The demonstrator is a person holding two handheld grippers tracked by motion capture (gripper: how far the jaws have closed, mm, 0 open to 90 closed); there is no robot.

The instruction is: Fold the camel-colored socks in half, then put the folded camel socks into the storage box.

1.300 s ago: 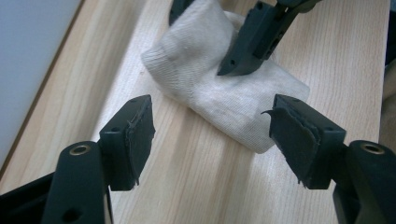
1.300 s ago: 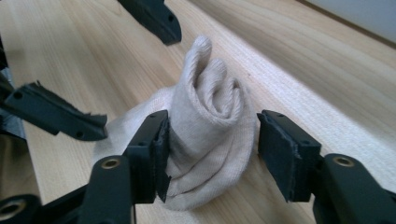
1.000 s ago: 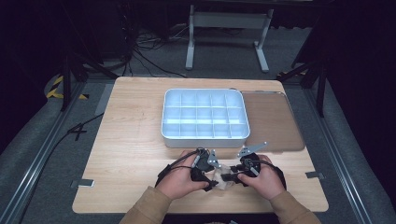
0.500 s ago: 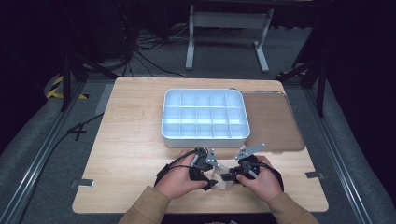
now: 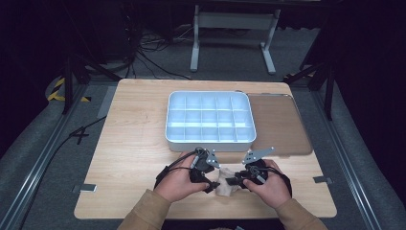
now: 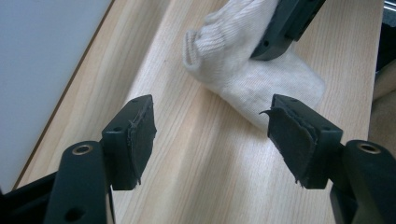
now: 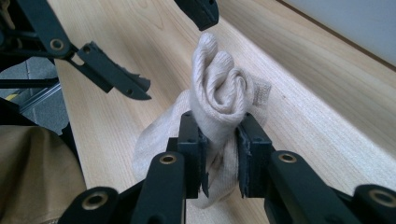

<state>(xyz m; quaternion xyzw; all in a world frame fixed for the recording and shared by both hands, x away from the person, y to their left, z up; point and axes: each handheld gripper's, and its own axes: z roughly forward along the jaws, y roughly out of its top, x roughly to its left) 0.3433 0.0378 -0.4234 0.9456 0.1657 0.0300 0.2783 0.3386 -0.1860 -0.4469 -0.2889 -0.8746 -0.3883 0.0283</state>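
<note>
Dark studio floor and cables surround a pale wooden table (image 5: 129, 143), and on it, toward the far side, stands a white compartmented tray (image 5: 209, 117) with a brown mat (image 5: 280, 124) just beside it on the right. Everything else is best placed from that tray.

On the near side of the tray, a little way off its front wall, lies a cream sock (image 5: 225, 182), loosely rolled, between the person's two hands. The right gripper (image 7: 219, 140) has just been closing, and in the right gripper view its jaws now stand narrow with the bunched sock pinched between the pads, the rolled cuff end poking up above them. A second ago, in the high view, the grippers sat in much the same spot in front of the tray, so the change is in the grip rather than in the place. I judge that the sock is now secured on that side and ready to be lifted or rolled further.

The left gripper (image 6: 210, 135) stands wide, with nothing between its jaws. From it the sock (image 6: 252, 74) lies just ahead on the bare wood, apart from both pads, with the tray's wall off to its left side.
</note>
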